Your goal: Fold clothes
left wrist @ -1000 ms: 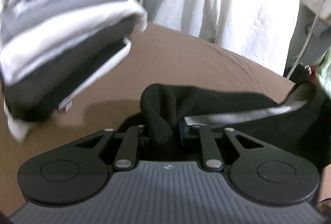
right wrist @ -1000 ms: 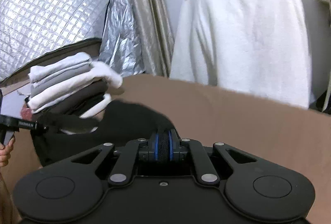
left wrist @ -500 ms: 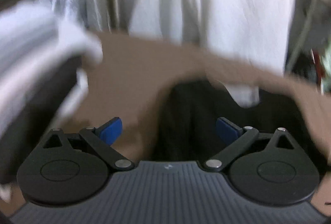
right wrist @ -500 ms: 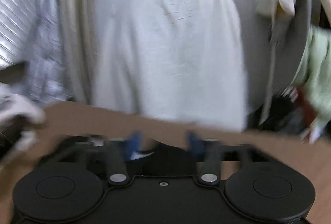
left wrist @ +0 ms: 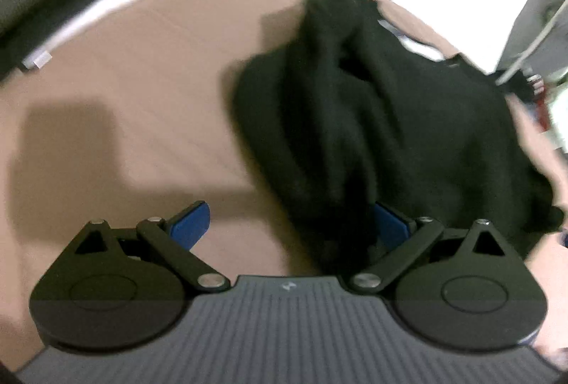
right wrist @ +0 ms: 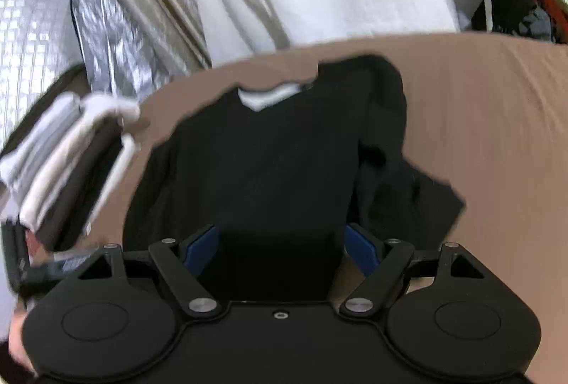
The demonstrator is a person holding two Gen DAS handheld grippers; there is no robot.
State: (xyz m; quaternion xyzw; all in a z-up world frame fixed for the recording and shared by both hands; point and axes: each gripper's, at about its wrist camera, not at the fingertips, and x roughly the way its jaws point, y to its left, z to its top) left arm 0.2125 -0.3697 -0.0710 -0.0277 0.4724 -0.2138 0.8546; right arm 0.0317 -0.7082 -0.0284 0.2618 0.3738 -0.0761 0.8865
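With the black shirt [right wrist: 269,164] lying rumpled on the brown bed [right wrist: 497,107], both the left gripper [left wrist: 291,224] and right gripper [right wrist: 280,242] are narrowing their wide fingers slightly, gripping nothing; next probably calls for smoothing it flat.

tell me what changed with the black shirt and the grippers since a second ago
Both hand-held grippers, left and right, were clamped on the black shirt and have let go. Their jaws are wide and now closing slightly, pads off the cloth. The shirt dropped onto the brown surface, rumpled. The folded stack stayed put.
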